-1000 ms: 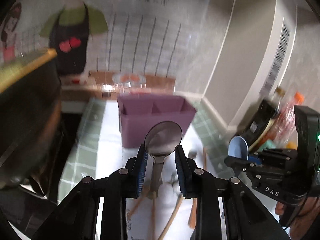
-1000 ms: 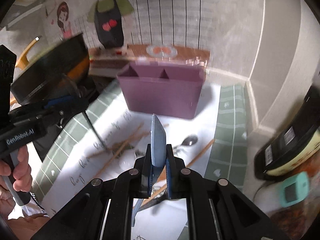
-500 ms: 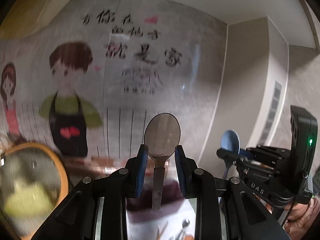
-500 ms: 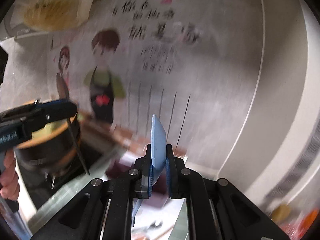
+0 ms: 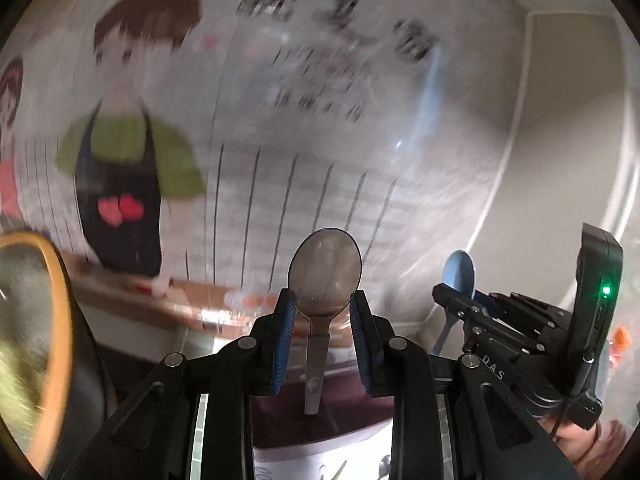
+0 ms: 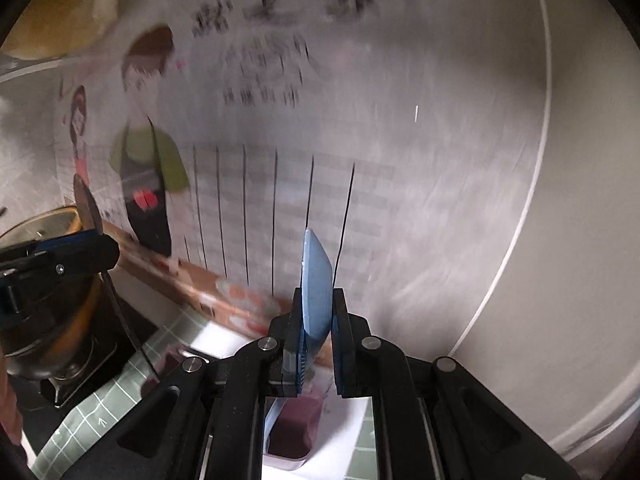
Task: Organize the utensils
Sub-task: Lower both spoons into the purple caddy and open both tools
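My left gripper (image 5: 322,316) is shut on a metal spoon (image 5: 324,272); the bowl stands up between the blue pads and the handle hangs down. The purple utensil box (image 5: 320,420) lies low behind the jaws, mostly hidden. My right gripper (image 6: 316,320) is shut on a light blue spoon (image 6: 316,280), seen edge-on with its bowl up. The purple box (image 6: 292,428) shows beneath it. The right wrist view has the left gripper (image 6: 100,240) with the metal spoon (image 6: 86,204) at the left; the left wrist view has the right gripper (image 5: 444,292) with the blue spoon (image 5: 460,272) at the right.
A dark pan with a yellow rim (image 5: 32,340) stands close on the left, over the stove (image 6: 72,380). The cartoon wall sticker fills the background. A few loose utensils (image 5: 382,466) lie on the white sheet below. A hand (image 5: 584,444) holds the right gripper.
Both grippers have risen with their spoons and moved toward the wall. The counter, loose utensils and purple box have dropped to the bottom of both views. The grips are unchanged.
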{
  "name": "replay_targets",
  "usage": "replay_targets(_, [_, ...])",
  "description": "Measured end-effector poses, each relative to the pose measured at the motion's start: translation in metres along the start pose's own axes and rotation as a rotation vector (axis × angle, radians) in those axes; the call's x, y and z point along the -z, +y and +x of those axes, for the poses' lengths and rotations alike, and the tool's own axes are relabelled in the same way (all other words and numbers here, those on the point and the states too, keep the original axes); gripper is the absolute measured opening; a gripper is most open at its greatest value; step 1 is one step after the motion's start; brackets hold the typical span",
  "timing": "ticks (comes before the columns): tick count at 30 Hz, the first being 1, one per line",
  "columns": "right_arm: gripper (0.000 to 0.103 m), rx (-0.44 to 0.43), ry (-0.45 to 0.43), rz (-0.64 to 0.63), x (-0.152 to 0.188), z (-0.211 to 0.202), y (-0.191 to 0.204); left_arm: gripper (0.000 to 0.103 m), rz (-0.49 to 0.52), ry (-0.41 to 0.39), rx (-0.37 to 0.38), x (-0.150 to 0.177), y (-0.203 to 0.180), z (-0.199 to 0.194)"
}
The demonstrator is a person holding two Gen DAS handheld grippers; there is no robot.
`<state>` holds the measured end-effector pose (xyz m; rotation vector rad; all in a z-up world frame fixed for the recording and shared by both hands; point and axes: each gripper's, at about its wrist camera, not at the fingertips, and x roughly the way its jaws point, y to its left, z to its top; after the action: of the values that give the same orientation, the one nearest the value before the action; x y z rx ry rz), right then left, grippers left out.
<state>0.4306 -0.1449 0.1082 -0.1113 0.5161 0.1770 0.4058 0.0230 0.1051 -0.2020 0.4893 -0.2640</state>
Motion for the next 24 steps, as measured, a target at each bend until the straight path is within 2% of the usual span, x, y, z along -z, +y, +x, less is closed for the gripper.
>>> replay_targets(5, [0.009, -0.005, 0.051, -0.021, 0.027, 0.034, 0.008, 0.029, -0.044, 0.078, -0.036, 0.031, 0.019, 0.042])
replay_targets(11, [0.009, -0.023, 0.127, -0.063, 0.058, 0.061, 0.021, 0.03, -0.06, 0.193, -0.055, 0.068, 0.026, 0.072])
replay_targets(15, [0.012, -0.067, 0.184, -0.047, 0.072, 0.072, 0.024, 0.031, -0.074, 0.263, -0.057, 0.083, 0.029, 0.083])
replay_targets(18, [0.034, -0.09, 0.205, -0.036, 0.078, 0.069, 0.025, 0.036, -0.079, 0.272, -0.067, 0.091, 0.03, 0.077])
replay_targets(20, [0.054, -0.093, 0.183, -0.035, 0.08, 0.056, 0.024, 0.048, -0.079, 0.258, -0.078, 0.093, 0.029, 0.066])
replay_targets(23, [0.069, -0.103, 0.161, -0.036, 0.082, 0.036, 0.019, 0.058, -0.058, 0.24, -0.095, 0.094, 0.024, 0.048])
replay_targets(24, [0.071, -0.106, 0.159, -0.038, 0.082, 0.034, 0.019, 0.059, -0.05, 0.242, -0.102, 0.095, 0.023, 0.043])
